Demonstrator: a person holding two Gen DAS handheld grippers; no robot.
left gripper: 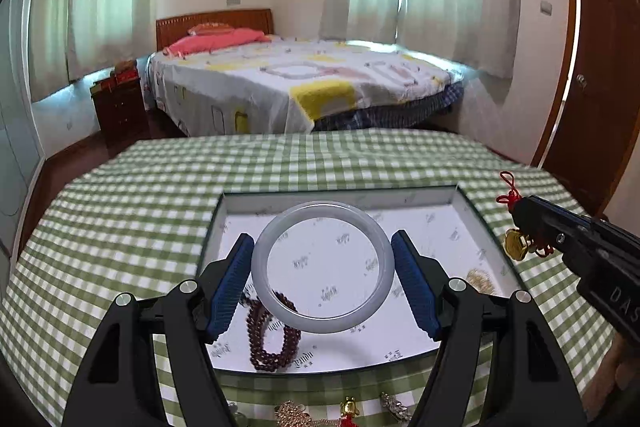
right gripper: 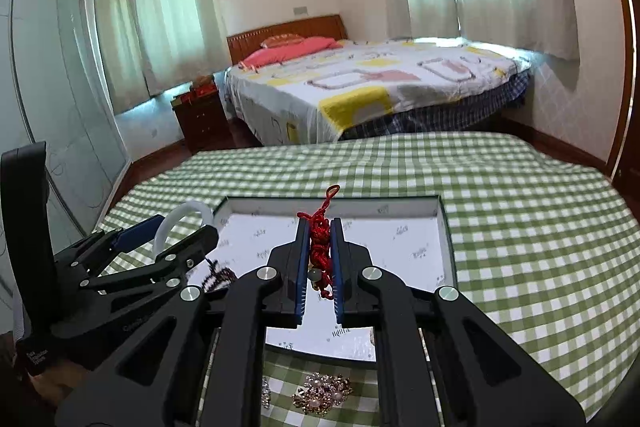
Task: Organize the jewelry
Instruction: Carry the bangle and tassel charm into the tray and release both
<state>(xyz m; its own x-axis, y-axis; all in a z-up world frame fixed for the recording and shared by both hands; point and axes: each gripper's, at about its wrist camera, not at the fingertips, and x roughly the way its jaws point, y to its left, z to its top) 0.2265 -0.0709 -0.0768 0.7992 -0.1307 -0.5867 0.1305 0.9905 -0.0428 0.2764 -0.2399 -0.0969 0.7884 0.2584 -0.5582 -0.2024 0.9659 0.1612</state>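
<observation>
Behind left claw (left gripper: 322, 269): beads (left gripper: 272, 337) half-hidden

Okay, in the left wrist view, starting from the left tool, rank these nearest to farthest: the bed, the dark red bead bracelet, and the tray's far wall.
1. dark red bead bracelet, lying in the tray just below the left tool.
2. tray's far wall, beyond the held bangle.
3. bed, across the room.

A tray (left gripper: 470, 211) sits on the desk (left gripper: 160, 211), with a bead bracelet (left gripper: 272, 335) in its near left corner, brooches (right gripper: 322, 393) before it, and a bed (left gripper: 304, 83) behind.
</observation>
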